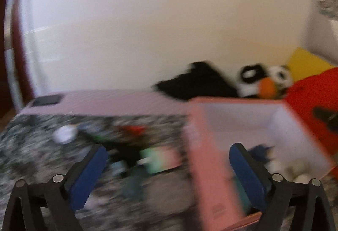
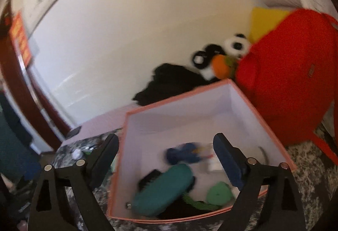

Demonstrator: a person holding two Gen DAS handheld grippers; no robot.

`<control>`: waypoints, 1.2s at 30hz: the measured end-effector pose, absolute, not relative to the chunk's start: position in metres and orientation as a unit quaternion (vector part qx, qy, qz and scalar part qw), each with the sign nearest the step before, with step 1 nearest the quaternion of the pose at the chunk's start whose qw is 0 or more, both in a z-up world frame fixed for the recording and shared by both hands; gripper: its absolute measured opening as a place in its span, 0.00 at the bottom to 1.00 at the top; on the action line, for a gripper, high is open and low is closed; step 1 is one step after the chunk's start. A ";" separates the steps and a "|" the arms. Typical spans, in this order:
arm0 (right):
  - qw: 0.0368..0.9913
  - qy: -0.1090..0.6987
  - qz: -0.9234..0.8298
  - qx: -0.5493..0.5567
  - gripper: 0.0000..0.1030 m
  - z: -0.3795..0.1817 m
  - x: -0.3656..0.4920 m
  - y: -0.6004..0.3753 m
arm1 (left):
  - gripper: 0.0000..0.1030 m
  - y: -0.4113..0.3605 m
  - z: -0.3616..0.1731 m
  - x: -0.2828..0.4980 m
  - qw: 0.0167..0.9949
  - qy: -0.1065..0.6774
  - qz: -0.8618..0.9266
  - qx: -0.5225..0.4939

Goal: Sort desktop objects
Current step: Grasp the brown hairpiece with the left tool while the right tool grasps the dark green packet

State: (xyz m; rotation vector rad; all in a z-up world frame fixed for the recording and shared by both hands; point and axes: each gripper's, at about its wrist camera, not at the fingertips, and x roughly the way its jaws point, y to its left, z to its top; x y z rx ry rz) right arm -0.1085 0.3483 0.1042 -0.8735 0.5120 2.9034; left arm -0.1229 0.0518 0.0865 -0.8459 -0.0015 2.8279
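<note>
A pink box (image 2: 186, 95) with a white inside stands on the speckled desktop (image 2: 306, 159). In it lie a teal pouch (image 2: 164, 188), a green round thing (image 2: 219, 193), a blue object (image 2: 183, 154) and a black item. My right gripper (image 2: 166, 146) is open and empty above the box. In the left wrist view the frame is blurred; my left gripper (image 1: 169, 157) is open and empty, its right finger over the box (image 1: 209, 157). Small loose objects (image 1: 131, 146) lie left of the box, among them a white round one (image 1: 64, 133).
A red bag (image 2: 291, 74) stands right of the box. A panda plush (image 2: 228, 53) with an orange part, black cloth (image 2: 169, 83) and a yellow sheet (image 2: 266, 19) lie against the white wall behind. A pale pink slab (image 1: 109, 102) lies behind the loose objects.
</note>
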 end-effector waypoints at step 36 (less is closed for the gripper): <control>-0.012 -0.123 0.873 -0.473 0.95 -0.113 -0.284 0.078 | 0.19 -0.096 -0.098 -0.149 0.031 0.080 0.880 -0.468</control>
